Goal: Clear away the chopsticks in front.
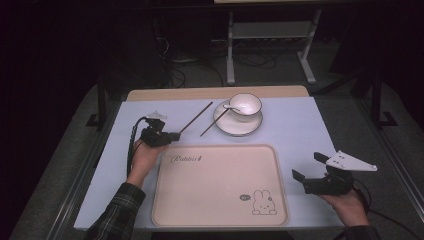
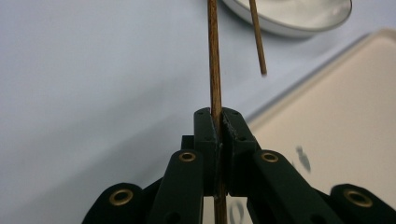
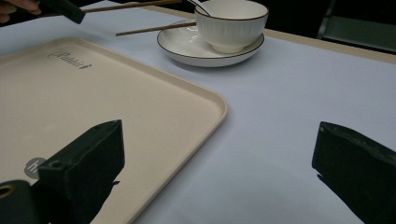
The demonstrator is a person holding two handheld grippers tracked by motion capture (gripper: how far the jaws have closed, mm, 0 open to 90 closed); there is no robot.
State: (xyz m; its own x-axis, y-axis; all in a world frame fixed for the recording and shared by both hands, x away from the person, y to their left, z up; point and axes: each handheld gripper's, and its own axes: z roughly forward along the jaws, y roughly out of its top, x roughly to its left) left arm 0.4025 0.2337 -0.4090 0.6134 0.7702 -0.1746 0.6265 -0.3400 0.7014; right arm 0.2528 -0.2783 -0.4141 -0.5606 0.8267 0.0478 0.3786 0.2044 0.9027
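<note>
The left gripper [image 1: 172, 135] has its two black jaws squeezed tight on a chopstick [image 1: 196, 117]. The chopstick is a long, thin, round stick of brown wood. In the high view it sticks out of the jaws toward 1 o'clock, and its far tip is up near the back of the table. One end is pinched between the jaws, and the rest hangs free in the air above the pale blue table cover [image 1: 300, 130]. In the left gripper view the stick runs straight up, toward 12 o'clock, right in the middle of the jaws.

A second chopstick [image 1: 214, 123] looks just the same. It leans with one end on the plate [image 1: 238, 128] and points the same way.

The plate is round, white and shiny with a thin dark rim. A white bowl [image 1: 245, 106] with ribbed sides sits on it, and a white spoon [image 1: 231, 106] rests in the bowl.

The tray [image 1: 220, 200] is smooth, cream and has rounded corners. It lies at 5 o'clock from the left gripper, just beside it.

The right gripper [image 1: 310, 167] is at 3 o'clock from the tray. Its jaws are wide apart and hold nothing.
</note>
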